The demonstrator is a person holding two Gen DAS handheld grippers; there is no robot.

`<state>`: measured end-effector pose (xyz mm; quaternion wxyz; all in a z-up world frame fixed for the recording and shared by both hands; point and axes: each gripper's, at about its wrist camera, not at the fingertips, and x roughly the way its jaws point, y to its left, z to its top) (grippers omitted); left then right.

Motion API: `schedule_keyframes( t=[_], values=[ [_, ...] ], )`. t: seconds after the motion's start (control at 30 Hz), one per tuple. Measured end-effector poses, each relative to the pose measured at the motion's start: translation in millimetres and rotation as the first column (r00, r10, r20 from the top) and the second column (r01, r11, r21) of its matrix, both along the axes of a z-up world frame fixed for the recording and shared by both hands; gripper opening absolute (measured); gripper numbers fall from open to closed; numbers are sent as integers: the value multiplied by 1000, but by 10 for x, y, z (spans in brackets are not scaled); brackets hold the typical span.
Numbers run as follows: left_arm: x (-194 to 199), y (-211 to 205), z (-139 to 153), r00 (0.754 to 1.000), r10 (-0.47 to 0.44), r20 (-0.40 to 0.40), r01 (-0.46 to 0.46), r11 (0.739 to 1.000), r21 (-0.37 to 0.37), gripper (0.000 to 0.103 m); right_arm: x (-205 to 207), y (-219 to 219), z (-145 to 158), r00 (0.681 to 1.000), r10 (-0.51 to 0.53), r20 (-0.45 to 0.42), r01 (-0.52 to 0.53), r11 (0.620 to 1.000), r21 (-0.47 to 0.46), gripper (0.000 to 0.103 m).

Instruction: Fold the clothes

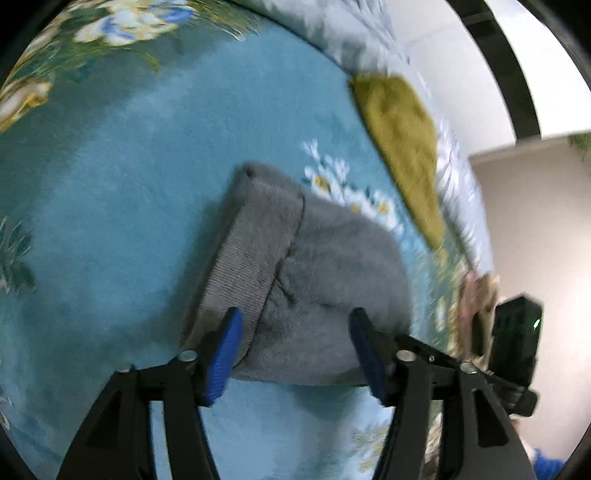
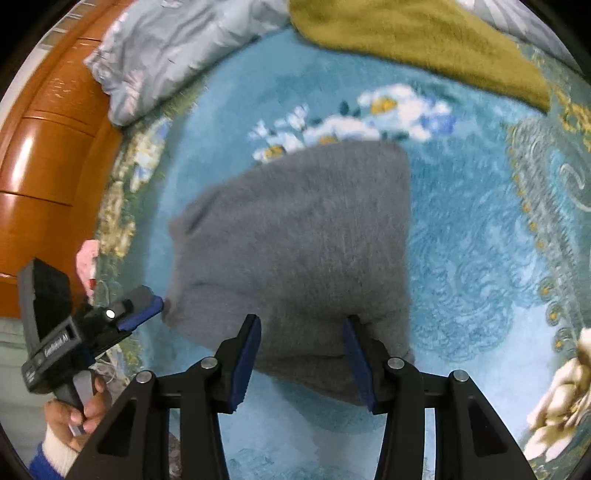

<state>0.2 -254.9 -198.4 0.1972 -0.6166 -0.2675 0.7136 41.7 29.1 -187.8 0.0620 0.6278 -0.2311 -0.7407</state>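
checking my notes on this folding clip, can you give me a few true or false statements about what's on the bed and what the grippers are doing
1. The grey sweater lies folded on a blue floral blanket. True.
2. The left gripper is clamped on the sweater. False: its jaws stand apart, gripping nothing.
3. An olive-green cloth lies beyond the sweater. True.
4. The right gripper holds the olive-green cloth. False: it is open over the sweater's near edge.
5. The sweater's ribbed hem shows. True.
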Motion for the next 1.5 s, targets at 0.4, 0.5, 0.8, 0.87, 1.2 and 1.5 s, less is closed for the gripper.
schedule_keyframes(
  t=[0.4,0.5,0.8,0.87,1.2,1.5],
  values=[
    [-247,68,-342,982,-179,57,185,977,-109,81,106,485,-47,985,-169,-31,167,985,-41,76],
    [-347,38,-426,984,-172,40,175,980,-96,80,103,555,-142,979,-202,-11,202,979,-38,78],
    [-600,123,-727,963,-238,129,230,970,77,81,-58,494,-433,985,-170,9,170,978,-124,84],
    [-656,161,-795,960,-235,150,223,970,95,81,-107,488,-515,986,-167,22,168,976,-140,84],
    [-774,102,-875,963,-198,181,170,973,159,81,-341,422,-745,987,-142,78,156,963,-220,84],
    [-811,226,-859,963,-215,161,197,973,121,86,-438,389,-812,988,-129,89,145,965,-217,85]
  ],
)
